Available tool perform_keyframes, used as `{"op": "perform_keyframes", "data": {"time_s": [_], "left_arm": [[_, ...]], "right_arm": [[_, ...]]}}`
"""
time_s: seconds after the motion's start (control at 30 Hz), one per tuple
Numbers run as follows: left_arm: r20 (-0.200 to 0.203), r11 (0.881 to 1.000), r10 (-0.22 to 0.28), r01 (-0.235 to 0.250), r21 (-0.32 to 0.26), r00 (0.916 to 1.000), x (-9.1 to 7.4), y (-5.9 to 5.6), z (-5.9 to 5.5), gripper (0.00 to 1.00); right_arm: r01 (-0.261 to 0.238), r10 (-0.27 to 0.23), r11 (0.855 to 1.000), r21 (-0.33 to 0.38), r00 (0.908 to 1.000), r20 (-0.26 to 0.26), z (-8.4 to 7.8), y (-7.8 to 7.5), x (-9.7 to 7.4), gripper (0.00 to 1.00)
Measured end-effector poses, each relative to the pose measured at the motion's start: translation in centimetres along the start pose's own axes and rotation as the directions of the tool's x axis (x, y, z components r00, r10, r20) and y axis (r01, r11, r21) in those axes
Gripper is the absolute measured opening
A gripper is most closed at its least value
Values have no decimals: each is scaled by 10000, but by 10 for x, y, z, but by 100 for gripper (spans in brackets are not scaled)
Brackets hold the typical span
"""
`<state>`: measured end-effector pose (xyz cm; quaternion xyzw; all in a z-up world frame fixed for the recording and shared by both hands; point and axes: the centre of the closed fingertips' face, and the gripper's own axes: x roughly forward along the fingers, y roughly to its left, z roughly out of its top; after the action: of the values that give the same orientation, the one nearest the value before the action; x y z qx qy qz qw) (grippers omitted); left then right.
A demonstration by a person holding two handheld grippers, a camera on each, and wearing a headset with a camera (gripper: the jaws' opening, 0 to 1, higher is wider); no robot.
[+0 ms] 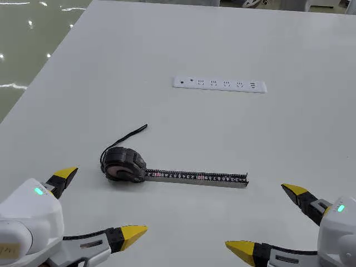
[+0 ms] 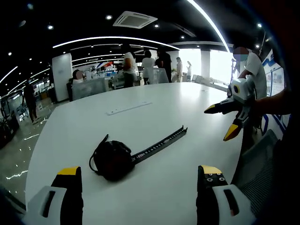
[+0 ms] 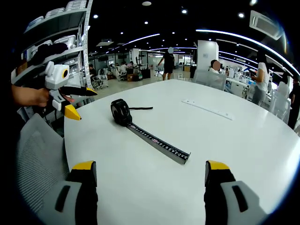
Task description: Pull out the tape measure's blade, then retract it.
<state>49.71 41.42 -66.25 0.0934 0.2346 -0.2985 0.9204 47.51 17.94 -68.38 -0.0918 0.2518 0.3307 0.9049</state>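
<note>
Black-cased, the tape measure [image 1: 123, 164] is sitting on the white table [image 1: 167, 44], ahead of both grippers and roughly between them. Its case is lying closer to the left gripper [image 1: 101, 203], just beyond that gripper's far jaw tip. Its blade [image 1: 197, 178] is lying drawn out flat along the tabletop, running away from the case towards the right gripper's [image 1: 266, 218] side. The blade's hooked end [image 1: 245, 179] is resting in front of the right gripper, near it but apart from both jaws. The markings on the blade are too small to read, and I cannot tell whether a lock is holding it out.

Both grippers are hovering at the near edge of the table with their yellow-tipped jaws spread wide, gripping nothing and touching neither the case nor the blade. In the left gripper view the right gripper is showing off to the right, held in a person's hand with its jaws parted. In the right gripper view the left gripper is showing the same way at the left.

A thin black cord [image 1: 125, 136], probably a wrist strap, is trailing from the case away from the grippers. Further beyond the tape measure, well apart from it, a white power strip [image 1: 219, 84] is lying flat on the table.
</note>
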Motion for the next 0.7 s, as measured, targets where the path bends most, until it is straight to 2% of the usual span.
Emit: {"op": "perform_keyframes", "data": {"time_s": [0.37,0.53,0.6,0.7], "left_arm": [[-3,9971,718,-717,-243,9974,9,11,6,100],[-7,9931,1059,-1058,-512,9944,16,14,9,100],[0,9910,1212,-1210,-565,9926,18,16,11,100],[56,9887,1337,-1330,-697,9910,23,18,14,99]], "right_arm": [[-257,257,9991,-348,9997,-17,4,-17,-4,96],[-673,666,9964,-515,9977,-155,2,-21,-3,93],[-811,810,9938,-764,9967,-43,3,-23,-3,89],[-1041,1033,9921,-697,9945,-151,2,-26,-1,88]]}}
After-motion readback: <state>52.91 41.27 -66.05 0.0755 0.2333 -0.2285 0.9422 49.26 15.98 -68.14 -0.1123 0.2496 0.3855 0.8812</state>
